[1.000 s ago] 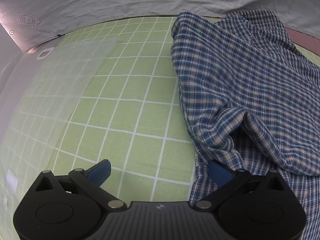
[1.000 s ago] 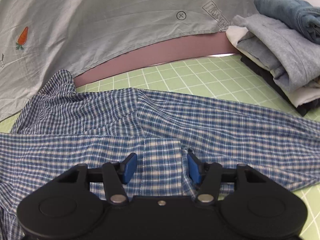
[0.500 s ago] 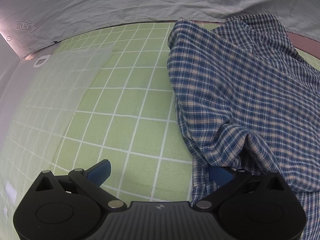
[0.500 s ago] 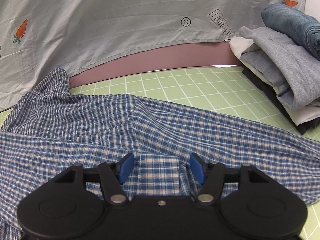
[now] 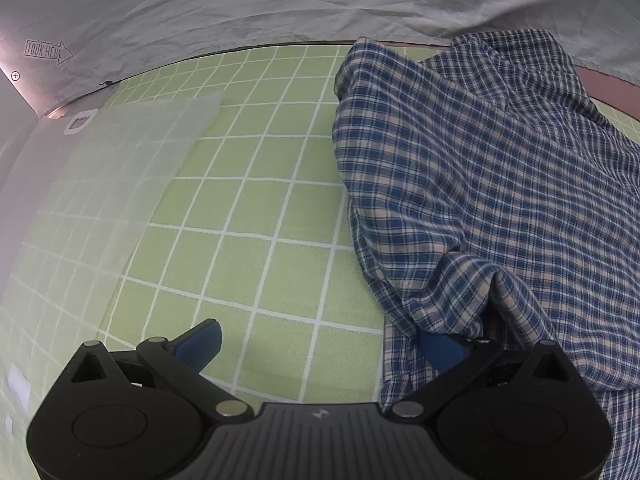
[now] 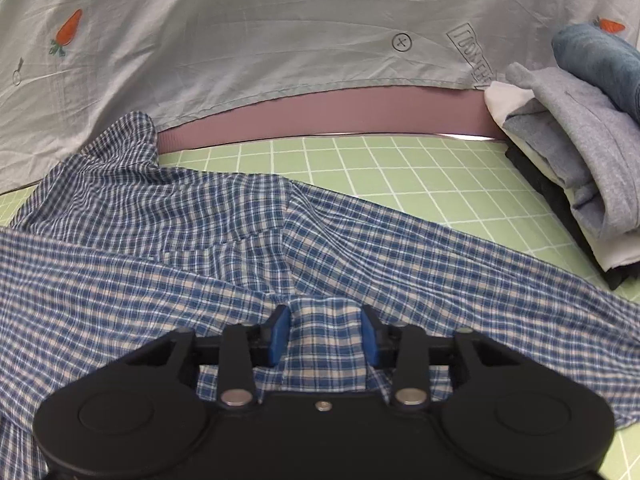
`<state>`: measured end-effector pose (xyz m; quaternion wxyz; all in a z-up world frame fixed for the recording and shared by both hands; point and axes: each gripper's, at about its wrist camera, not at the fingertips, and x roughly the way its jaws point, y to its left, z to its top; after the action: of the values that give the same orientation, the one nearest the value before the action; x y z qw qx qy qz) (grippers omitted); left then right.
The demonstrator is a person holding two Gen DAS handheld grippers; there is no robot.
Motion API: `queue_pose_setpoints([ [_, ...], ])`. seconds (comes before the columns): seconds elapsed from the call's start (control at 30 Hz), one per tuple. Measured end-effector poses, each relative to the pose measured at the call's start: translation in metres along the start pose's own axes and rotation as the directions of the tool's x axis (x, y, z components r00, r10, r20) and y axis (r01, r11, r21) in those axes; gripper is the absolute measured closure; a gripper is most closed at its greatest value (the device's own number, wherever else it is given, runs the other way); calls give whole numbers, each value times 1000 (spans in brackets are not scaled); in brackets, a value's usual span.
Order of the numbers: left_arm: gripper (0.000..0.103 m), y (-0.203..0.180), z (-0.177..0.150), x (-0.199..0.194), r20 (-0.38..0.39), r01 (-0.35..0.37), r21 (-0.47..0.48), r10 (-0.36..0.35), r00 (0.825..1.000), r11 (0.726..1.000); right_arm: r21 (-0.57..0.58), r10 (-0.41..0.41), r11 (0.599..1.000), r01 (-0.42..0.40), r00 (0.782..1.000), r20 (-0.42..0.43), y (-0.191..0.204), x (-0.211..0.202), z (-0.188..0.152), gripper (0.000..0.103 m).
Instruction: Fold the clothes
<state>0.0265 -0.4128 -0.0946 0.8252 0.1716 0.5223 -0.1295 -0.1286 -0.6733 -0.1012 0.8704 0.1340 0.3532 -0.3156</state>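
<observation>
At 6 o'clock, right gripper (image 6: 323,334) straddles raised fold of plaid shirt (image 6: 168,288), jaws part-closed, not clamped. Left gripper (image 5: 320,340) wide apart – one finger under shirt edge. Shirt rumpled on green grid mat (image 5: 248,200). Folded stack (image 6: 580,168) at 2 o'clock. Likely gathering stage – next: pinch cleanly, lift evenly.

The shirt (image 6: 400,256) is thin woven cloth in a blue-and-cream check, soft and creased; the mat (image 5: 256,216) under it is matt green with a printed white grid, partly covered by a translucent, frosted plastic sheet (image 5: 108,184). The backdrop (image 6: 280,28) is light grey cloth, finely wrinkled. The left gripper (image 5: 320,340) and right gripper (image 6: 324,332) have matt black plastic bodies, blue rubbery-looking pads and bright metal pivot pins; the folded stack (image 6: 576,144) shows denim and soft grey knit.
</observation>
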Motion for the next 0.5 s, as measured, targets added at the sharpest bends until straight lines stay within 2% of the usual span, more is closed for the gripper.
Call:
queue_pose_setpoints([
  [0.03, 0, 0, 0, 0, 1, 1, 1, -1, 1000, 1000, -9, 4, 1000, -4, 1000, 9, 0, -2, 2, 82],
  [0.07, 0, 0, 0, 0, 0, 2, 1, -2, 1000, 1000, -17, 8, 1000, -7, 1000, 18, 1, -5, 4, 85],
  [0.23, 0, 2, -1, 2, -6, 6, -8, -6, 1000, 1000, -20, 19, 1000, -17, 995, 97, -1, -21, 20, 88],
  [0.5, 0, 2, -1, 4, -4, 27, -15, -27, 1000, 1000, 28, -61, 998, 58, 988, 139, -27, -18, 37, 90],
])
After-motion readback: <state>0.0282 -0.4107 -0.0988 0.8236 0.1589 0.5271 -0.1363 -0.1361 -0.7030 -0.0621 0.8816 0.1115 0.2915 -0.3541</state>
